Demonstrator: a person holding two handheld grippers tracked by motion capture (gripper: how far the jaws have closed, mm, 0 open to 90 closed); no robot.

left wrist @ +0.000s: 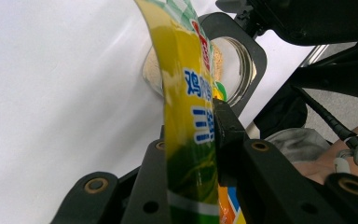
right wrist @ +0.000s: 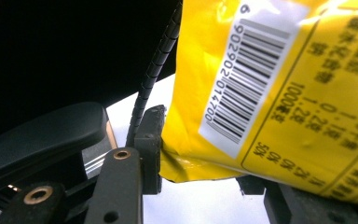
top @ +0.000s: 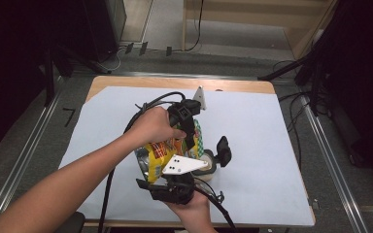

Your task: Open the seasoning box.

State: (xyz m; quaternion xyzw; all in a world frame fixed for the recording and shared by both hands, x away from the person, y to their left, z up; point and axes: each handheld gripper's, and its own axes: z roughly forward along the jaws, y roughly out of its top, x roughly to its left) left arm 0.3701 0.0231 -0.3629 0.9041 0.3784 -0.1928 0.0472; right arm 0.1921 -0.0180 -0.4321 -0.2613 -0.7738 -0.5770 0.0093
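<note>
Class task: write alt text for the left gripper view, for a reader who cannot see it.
The left hand-held gripper is clamped on a yellow and green packet with blue print. Behind it, a metal bowl of pale powder sits on a white sheet.

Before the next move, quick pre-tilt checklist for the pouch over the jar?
1. Left gripper shut on the yellow pouch: ok.
2. Right gripper gripping the pouch's barcode side: one finger touches its edge, the other is hidden; cannot tell.
3. Jar under the pouch, mouth uncovered: ok.
4. Pouch opening lined up with the jar mouth: cannot tell.
5. Jar standing upright on the white sheet: ok.
</note>
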